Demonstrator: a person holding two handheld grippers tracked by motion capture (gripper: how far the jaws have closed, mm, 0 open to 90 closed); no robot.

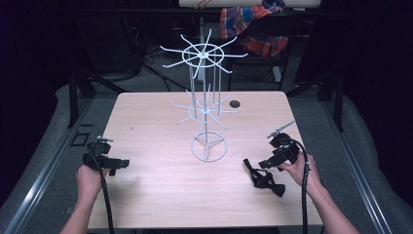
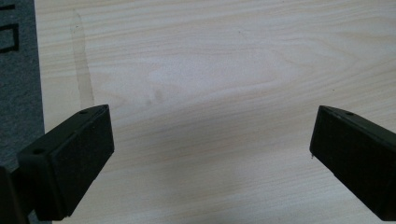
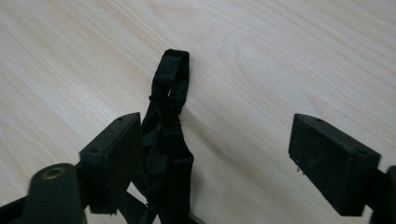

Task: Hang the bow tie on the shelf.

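A white wire rack (image 1: 206, 100) with two tiers of spoke hooks stands on the pale wooden table (image 1: 160, 195), its ring base near the middle. A black strap (image 1: 263, 178) lies bunched on the table at the right front. In the right gripper view the black strap (image 3: 167, 140) runs up between the jaws, close beside the left jaw and ending in a small loop. My right gripper (image 1: 263, 163) is open just above the strap; the right gripper (image 3: 215, 158) has a wide gap. My left gripper (image 1: 122, 164) rests open at the left front, and the left gripper (image 2: 210, 154) has bare wood between its jaws.
A round cable hole (image 1: 235, 104) sits in the table's back right. Grey floor mats (image 1: 39, 161) flank the table. A chair with a plaid cloth (image 1: 253, 24) stands behind the table. A dark floor strip (image 2: 18, 70) shows past the table's edge in the left gripper view.
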